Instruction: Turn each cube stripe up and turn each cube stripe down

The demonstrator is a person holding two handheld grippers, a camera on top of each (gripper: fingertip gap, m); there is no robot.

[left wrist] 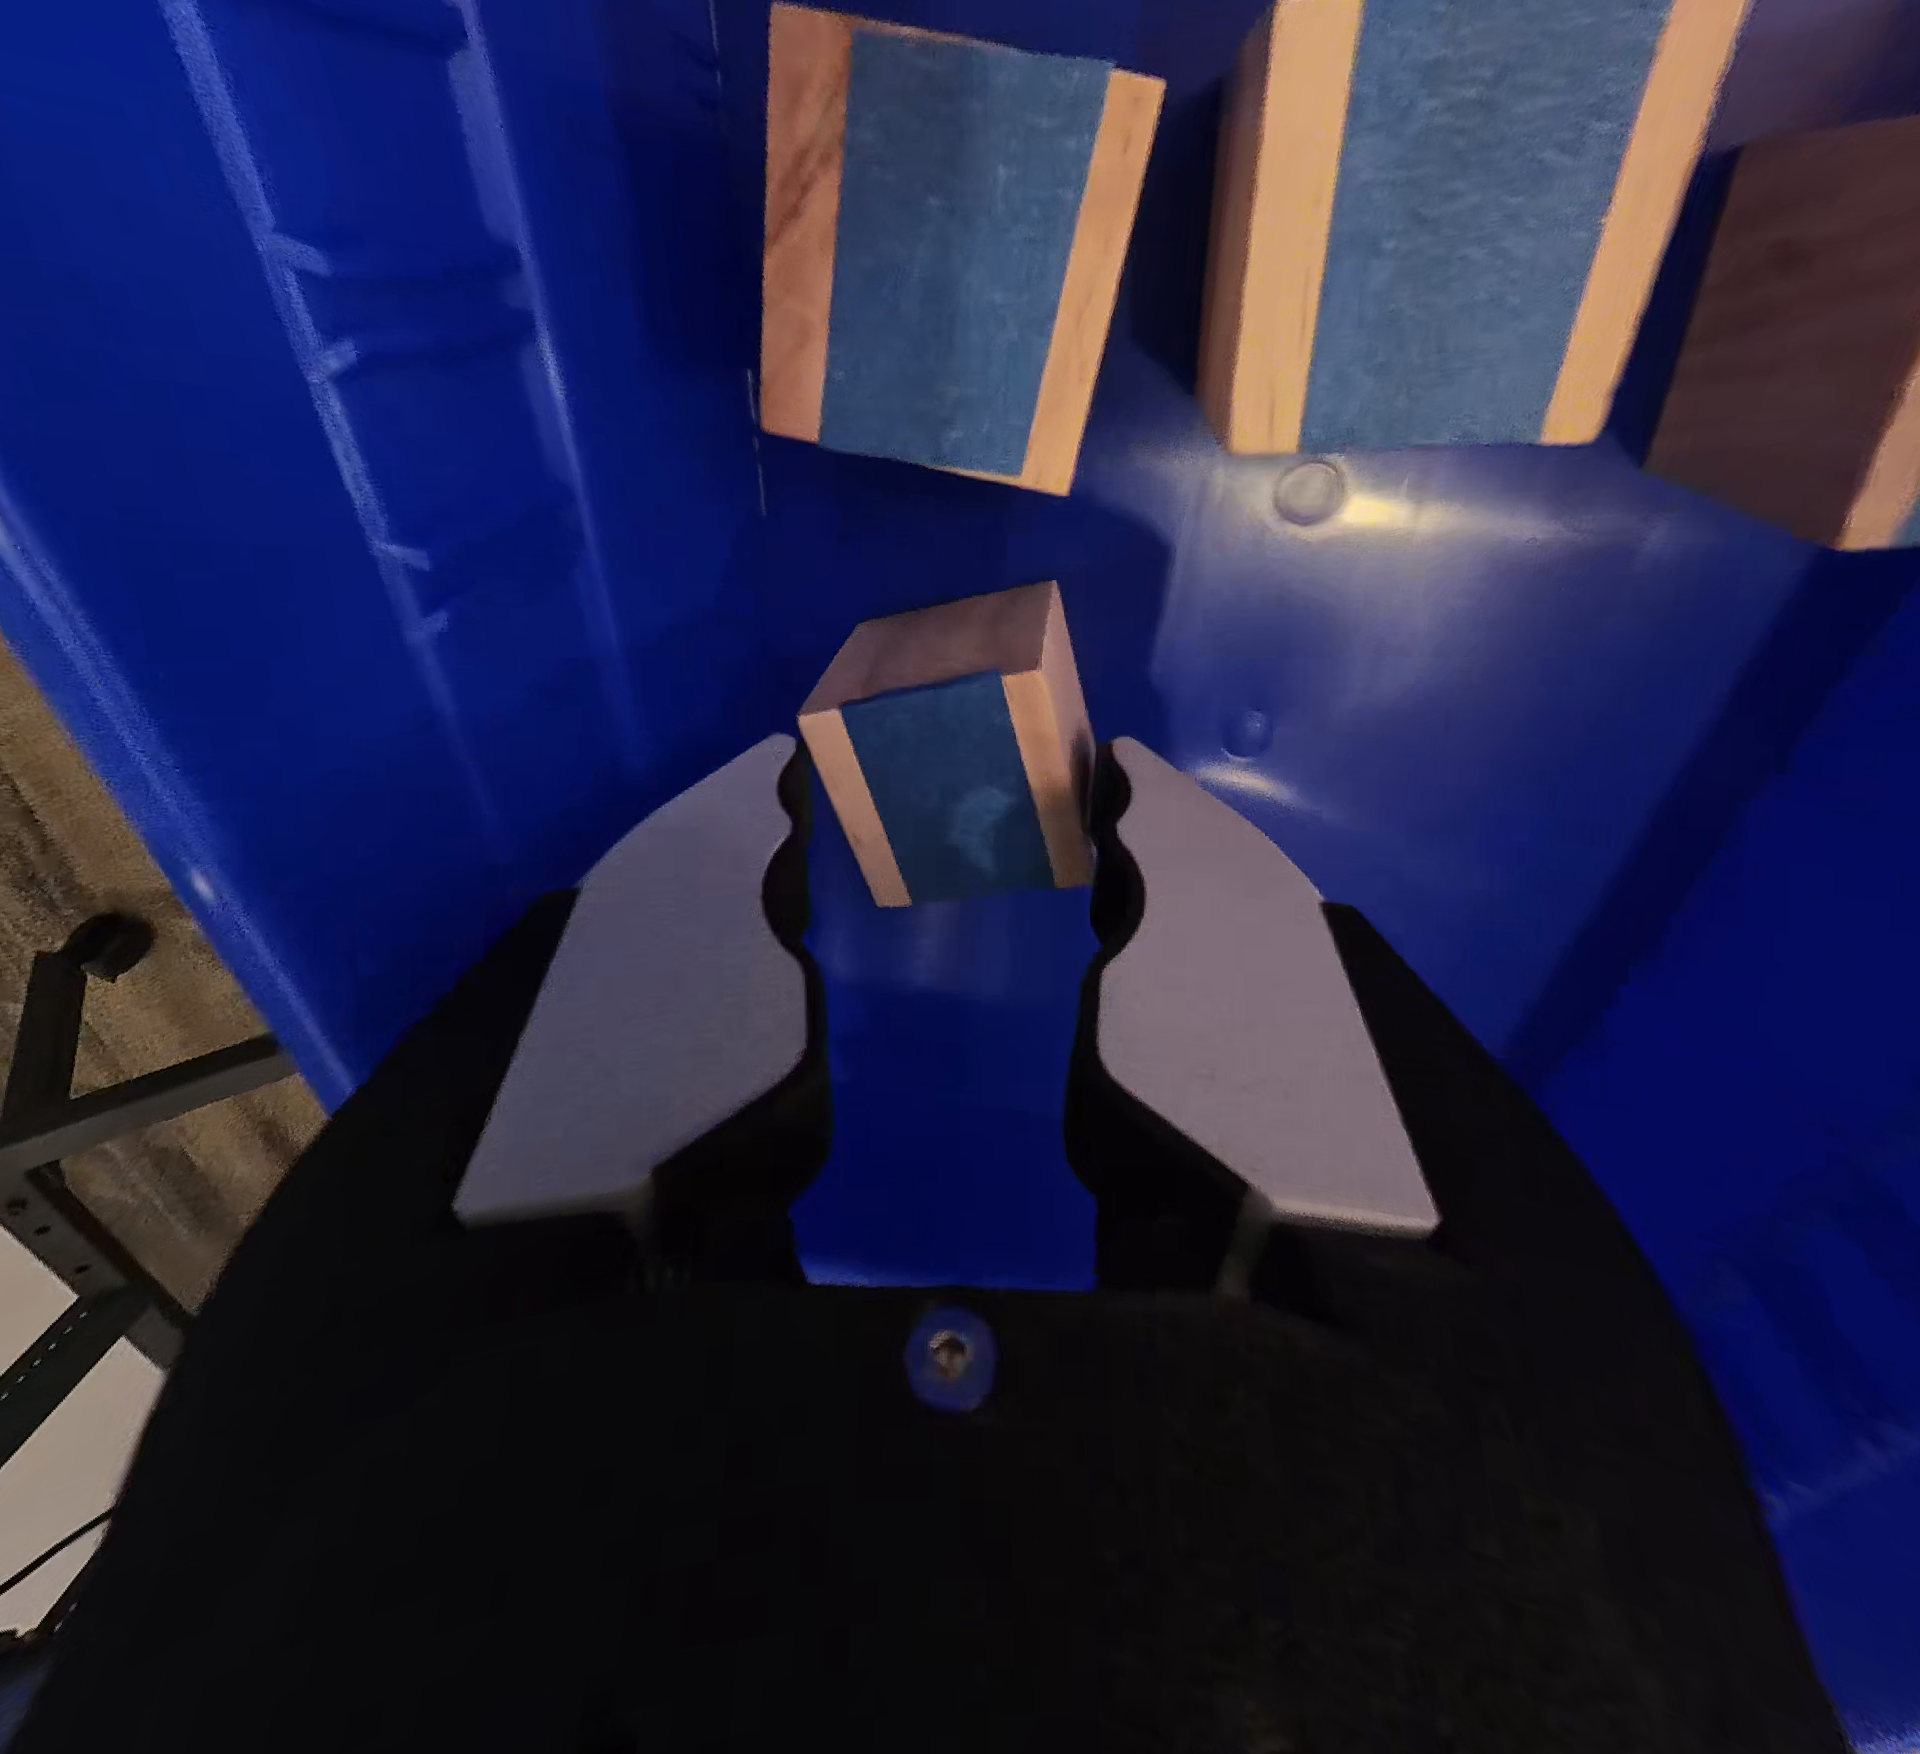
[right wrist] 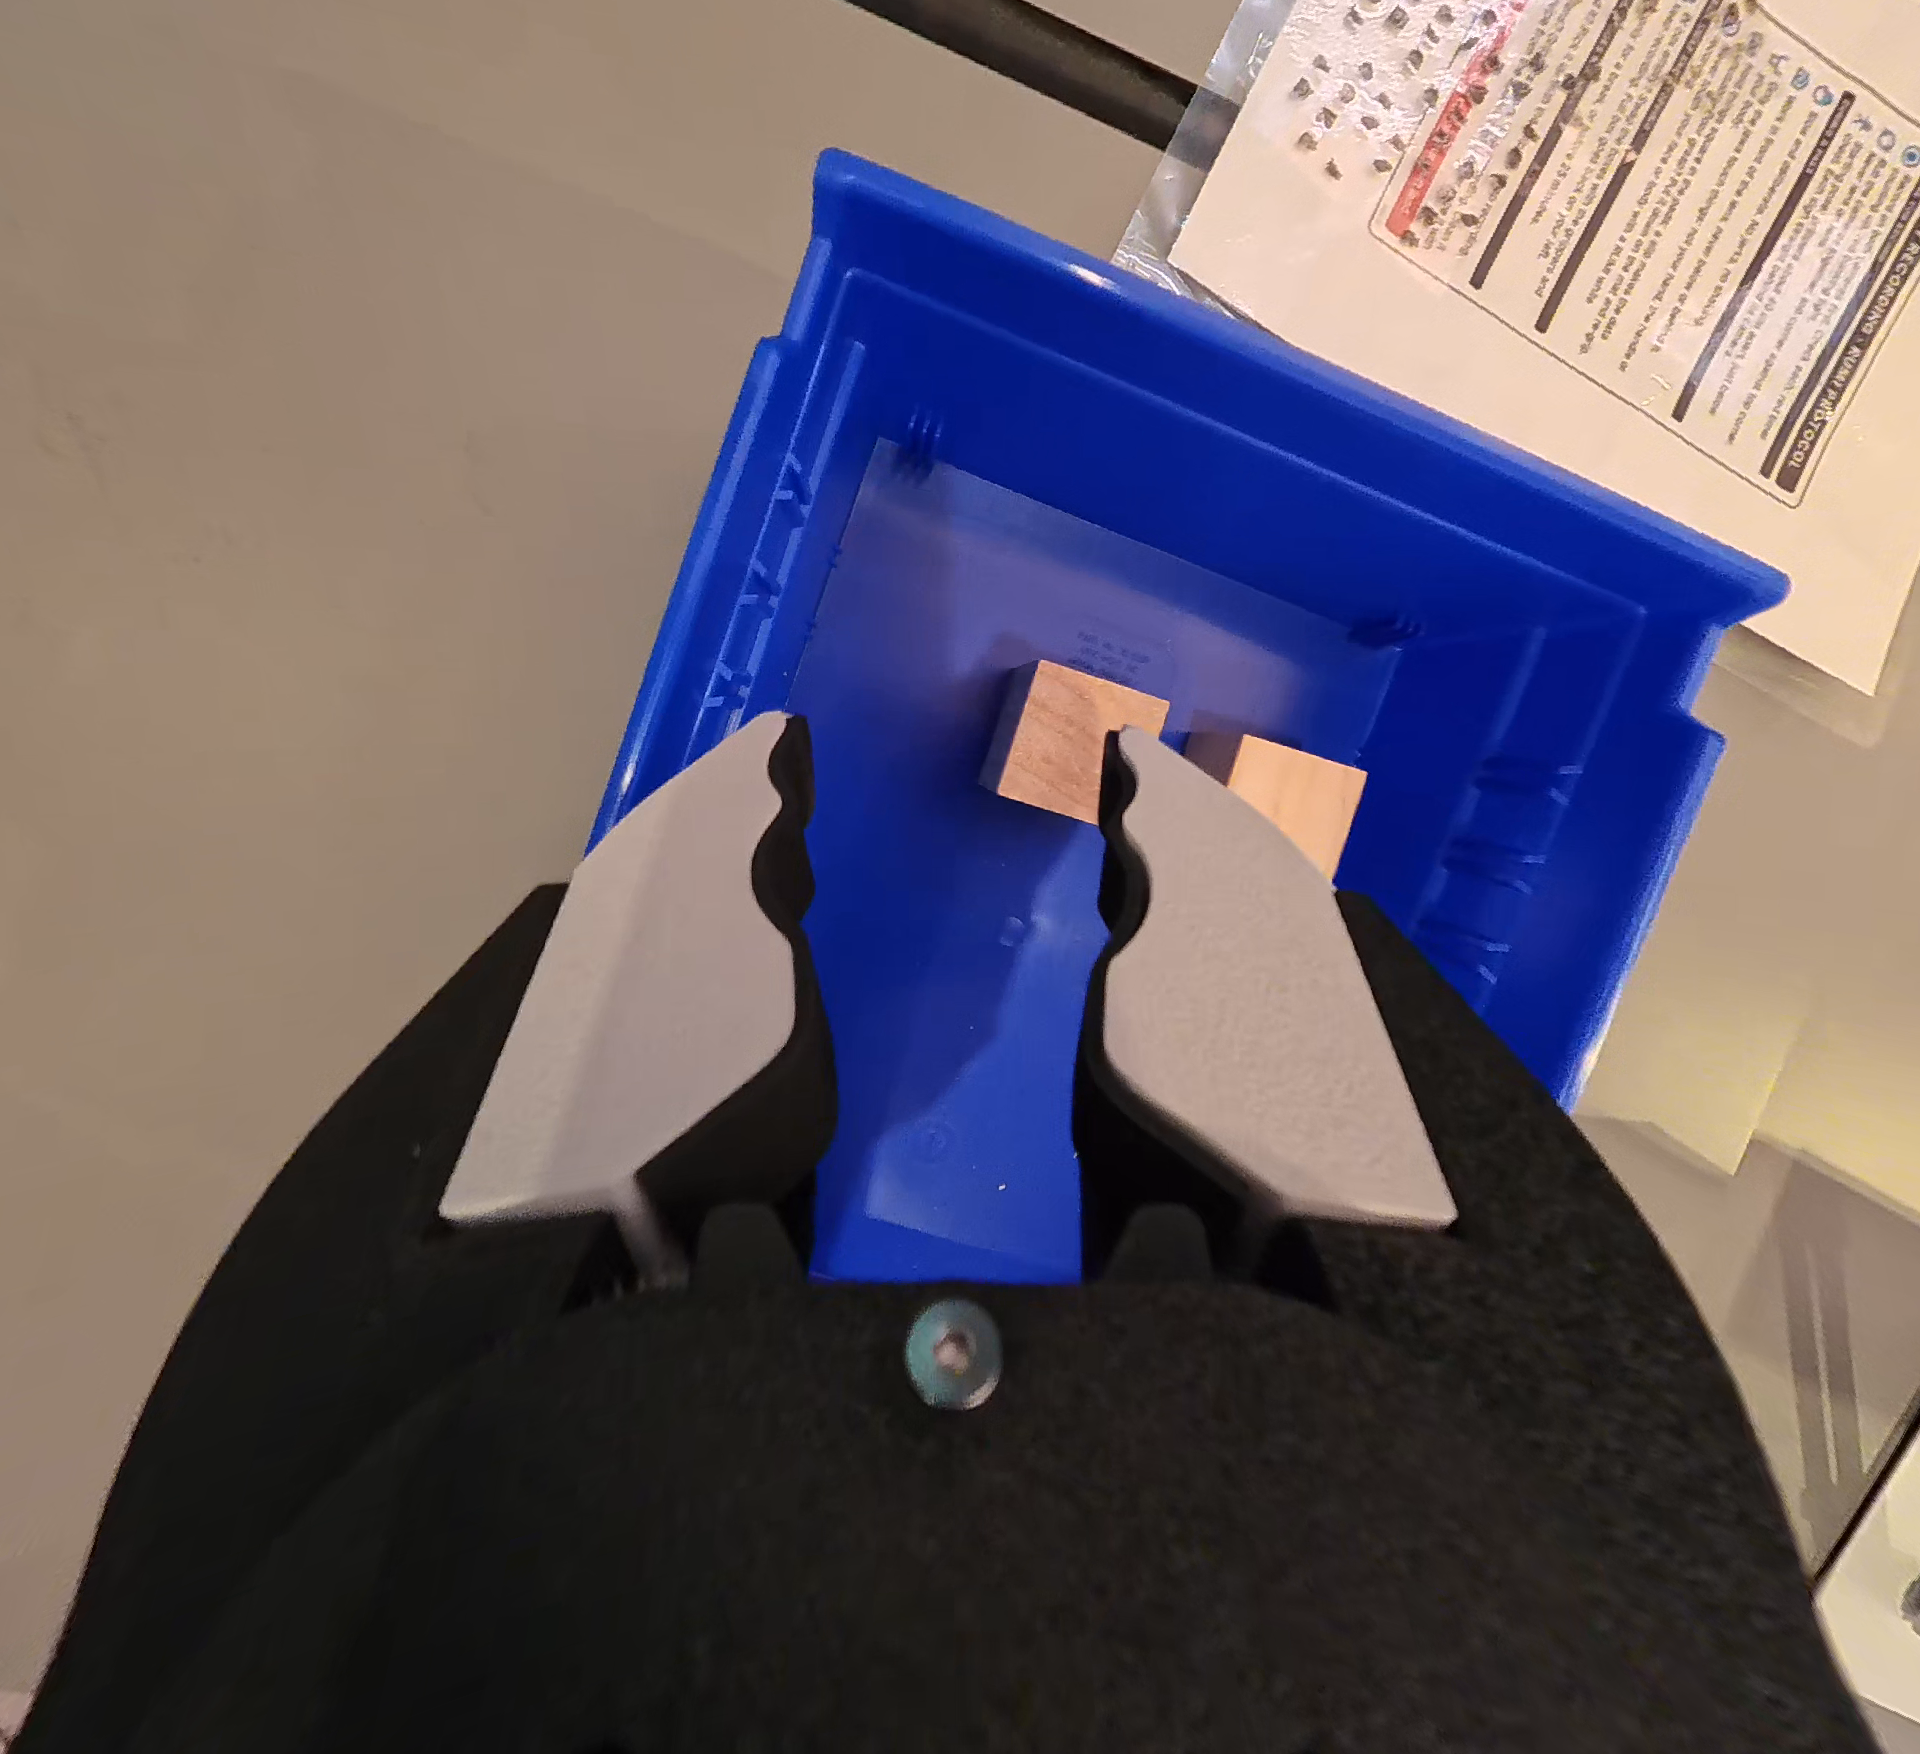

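Observation:
In the left wrist view my left gripper (left wrist: pixel 948 754) is inside a blue bin (left wrist: pixel 1455 769) and shut on a small wooden cube (left wrist: pixel 940 795). The cube is tilted, its blue stripe facing the camera, and both pads touch its sides. Beyond it lie two larger cubes with the blue stripe showing, a left one (left wrist: pixel 951 250) and a right one (left wrist: pixel 1475 198). A darker cube (left wrist: pixel 1797 333) with a plain face sits at the right edge. In the right wrist view my right gripper (right wrist: pixel 951 743) is open and empty above a blue bin (right wrist: pixel 1299 478). That bin holds two cubes showing plain wood, a left one (right wrist: pixel 1049 738) and a right one (right wrist: pixel 1299 795).
The ribbed left wall (left wrist: pixel 343 354) of the bin stands close beside the left gripper. A carpeted floor and a metal frame (left wrist: pixel 94 1060) show past that wall. In the right wrist view a printed sheet in a clear sleeve (right wrist: pixel 1558 177) lies on the pale table (right wrist: pixel 312 354) behind the bin.

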